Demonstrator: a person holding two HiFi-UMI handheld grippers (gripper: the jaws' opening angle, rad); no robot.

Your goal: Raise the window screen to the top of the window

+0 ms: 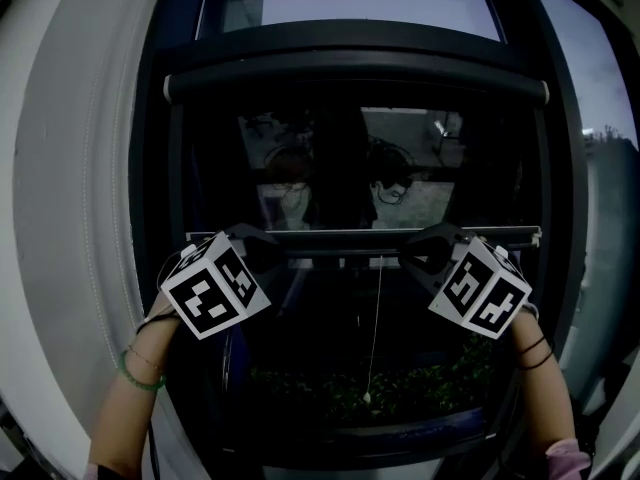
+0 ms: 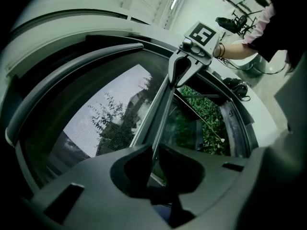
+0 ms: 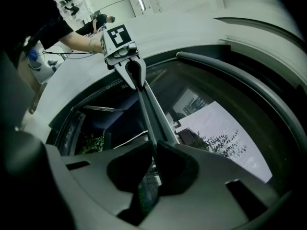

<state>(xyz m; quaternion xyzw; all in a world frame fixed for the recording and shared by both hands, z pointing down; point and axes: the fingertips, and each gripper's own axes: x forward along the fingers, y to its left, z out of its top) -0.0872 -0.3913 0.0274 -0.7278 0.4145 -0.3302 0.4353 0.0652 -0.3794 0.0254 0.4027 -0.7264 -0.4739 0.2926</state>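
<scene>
The window screen's bottom bar (image 1: 350, 236) runs level across the dark window, about halfway up it. Dark mesh (image 1: 330, 168) stretches from the bar up to a black roller tube (image 1: 355, 86). My left gripper (image 1: 268, 252) is shut on the bar near its left end. My right gripper (image 1: 422, 254) is shut on it near the right end. In the left gripper view the jaws (image 2: 153, 158) pinch the bar's thin edge (image 2: 163, 109), with the right gripper (image 2: 184, 68) at its far end. The right gripper view shows its jaws (image 3: 154, 169) clamped on the bar (image 3: 151, 111).
A thin pull cord (image 1: 376, 328) hangs from the bar's middle down to green plants (image 1: 400, 383) outside. The black window frame (image 1: 160, 218) and white wall (image 1: 70, 218) close in on both sides. The person's arm (image 1: 125, 398) reaches up from below.
</scene>
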